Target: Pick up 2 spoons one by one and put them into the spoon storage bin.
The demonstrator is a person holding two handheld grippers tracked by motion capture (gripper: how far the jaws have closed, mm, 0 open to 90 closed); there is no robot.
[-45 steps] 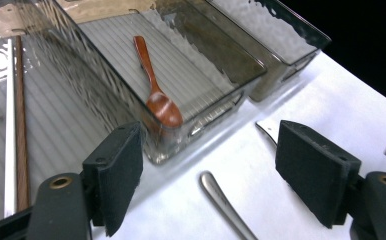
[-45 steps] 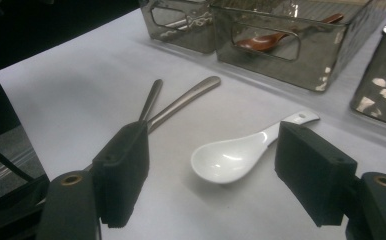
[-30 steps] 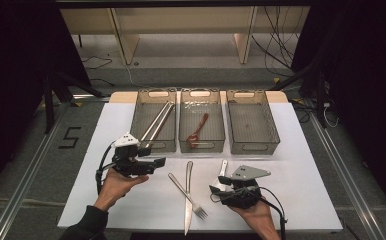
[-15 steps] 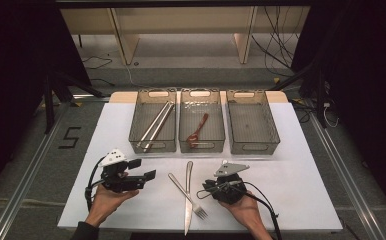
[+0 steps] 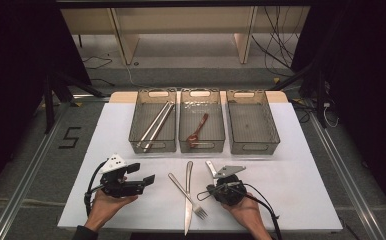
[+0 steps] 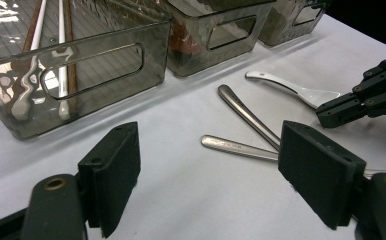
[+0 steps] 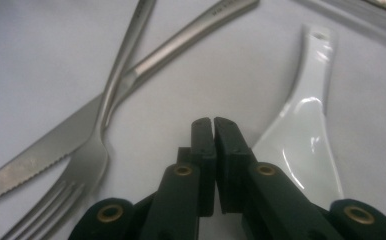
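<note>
A steel fork (image 5: 181, 187) and a steel knife (image 5: 188, 205) lie crossed on the white table, near the front edge. A white ceramic spoon (image 5: 210, 168) lies just right of them. My right gripper (image 5: 206, 192) rests low beside the spoon's bowl (image 7: 301, 135), pointing at the fork (image 7: 81, 175) and knife (image 7: 36, 157). Its jaws have just been closing and now stand shut with nothing between them. My left gripper (image 5: 147, 180) hovers left of the cutlery, open and empty, facing the fork handle (image 6: 236, 145), knife handle (image 6: 246, 112) and spoon (image 6: 291, 90).
Three grey see-through bins stand in a row at the back. The left bin (image 5: 136, 137) holds chopsticks (image 5: 155, 125), the middle bin (image 5: 221, 135) a brown spoon (image 5: 197, 131), and the right bin (image 5: 253, 145) nothing. Bare white table (image 5: 306, 190) lies to the right.
My left hand has drawn back toward the near edge and sunk lower. My right hand has shifted a little left toward the cutlery and lower.
</note>
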